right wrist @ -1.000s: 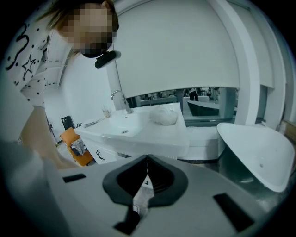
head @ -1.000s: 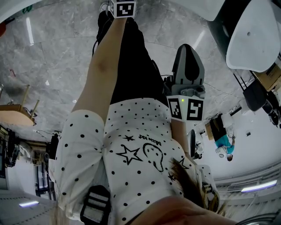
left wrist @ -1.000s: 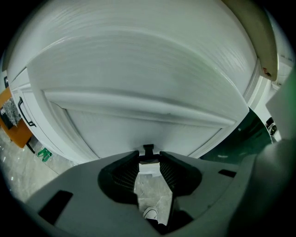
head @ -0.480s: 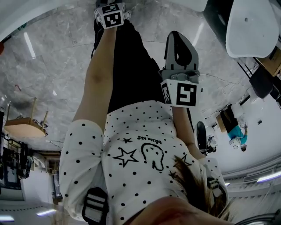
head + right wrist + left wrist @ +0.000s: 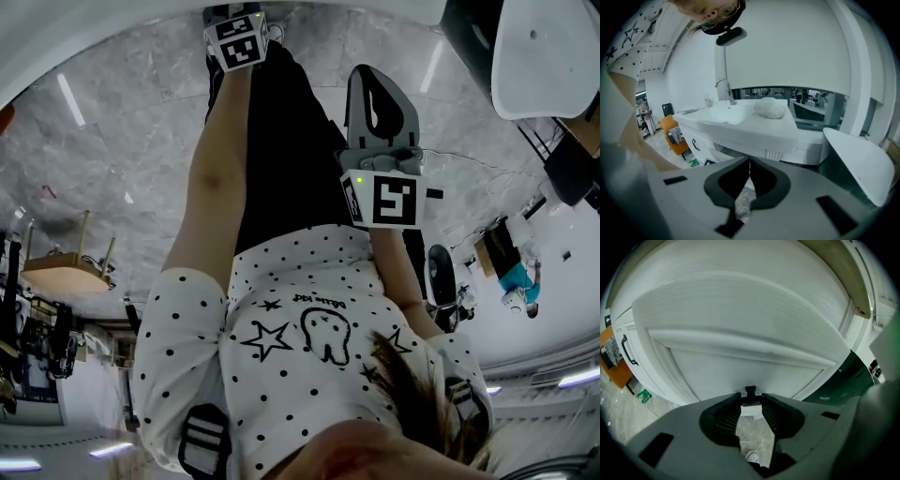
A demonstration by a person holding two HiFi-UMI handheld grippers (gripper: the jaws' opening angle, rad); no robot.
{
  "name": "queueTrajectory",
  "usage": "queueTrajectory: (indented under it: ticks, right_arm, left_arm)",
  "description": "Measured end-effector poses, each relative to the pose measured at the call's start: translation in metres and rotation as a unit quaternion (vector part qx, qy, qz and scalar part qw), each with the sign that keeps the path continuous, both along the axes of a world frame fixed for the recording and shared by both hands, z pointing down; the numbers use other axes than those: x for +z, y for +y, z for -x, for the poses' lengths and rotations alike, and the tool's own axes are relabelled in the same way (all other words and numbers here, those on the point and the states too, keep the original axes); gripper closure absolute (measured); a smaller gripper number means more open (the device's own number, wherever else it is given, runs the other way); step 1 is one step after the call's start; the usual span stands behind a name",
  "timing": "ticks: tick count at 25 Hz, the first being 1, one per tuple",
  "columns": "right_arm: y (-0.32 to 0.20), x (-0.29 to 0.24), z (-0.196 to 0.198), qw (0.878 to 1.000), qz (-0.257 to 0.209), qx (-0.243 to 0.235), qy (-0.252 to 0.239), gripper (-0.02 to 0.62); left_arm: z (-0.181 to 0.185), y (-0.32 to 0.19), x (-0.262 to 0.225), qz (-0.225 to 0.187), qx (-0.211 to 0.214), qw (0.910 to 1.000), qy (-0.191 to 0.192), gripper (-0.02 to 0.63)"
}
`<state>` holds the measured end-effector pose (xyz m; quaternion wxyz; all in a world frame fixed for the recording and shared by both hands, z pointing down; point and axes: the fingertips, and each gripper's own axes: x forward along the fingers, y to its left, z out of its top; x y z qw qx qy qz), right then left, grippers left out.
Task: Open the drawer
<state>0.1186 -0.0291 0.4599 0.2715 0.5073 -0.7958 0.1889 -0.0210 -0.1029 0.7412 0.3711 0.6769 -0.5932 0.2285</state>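
Observation:
In the left gripper view a white cabinet front (image 5: 754, 369) fills the picture, with a long raised ledge (image 5: 740, 341) across it. My left gripper (image 5: 751, 401) is close in front of it with its jaws apart. A small black piece (image 5: 750, 391) shows in the gap at their tips; I cannot tell whether the pads touch it. In the head view only its marker cube (image 5: 234, 39) shows, at the end of an outstretched arm. My right gripper (image 5: 749, 164) is shut on nothing and points at a white sink counter (image 5: 740, 124); the head view shows this gripper (image 5: 370, 75) above its own cube (image 5: 389, 199).
A black handle (image 5: 696, 144) sits on the cabinet under the counter, and another black handle (image 5: 627, 350) shows at far left. A faucet (image 5: 723, 89), a white bundle (image 5: 769, 108), an orange chair (image 5: 675, 133) and a white chair seat (image 5: 855, 159) are nearby. The floor is grey marble (image 5: 122, 141).
In the head view the right gripper has shifted a little left and up and rolled slightly. The left arm stays stretched out as before.

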Motion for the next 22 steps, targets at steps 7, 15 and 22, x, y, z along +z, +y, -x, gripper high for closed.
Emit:
queueTrajectory:
  ticks: [7, 15, 22]
  right_arm:
    - [0.006, 0.003, 0.003, 1.0, 0.004, -0.002, -0.002, 0.581]
    - [0.013, -0.002, 0.011, 1.0, -0.001, -0.01, -0.001, 0.581]
    - [0.023, -0.002, 0.012, 1.0, 0.0, -0.013, 0.0, 0.581]
  left_arm:
    - [0.001, 0.008, 0.001, 0.0, 0.002, 1.0, -0.002, 0.466]
    - [0.001, 0.024, 0.001, 0.007, 0.008, 0.9999, 0.001, 0.466]
    - [-0.001, 0.038, 0.003, 0.007, 0.012, 0.9999, 0.0, 0.466]
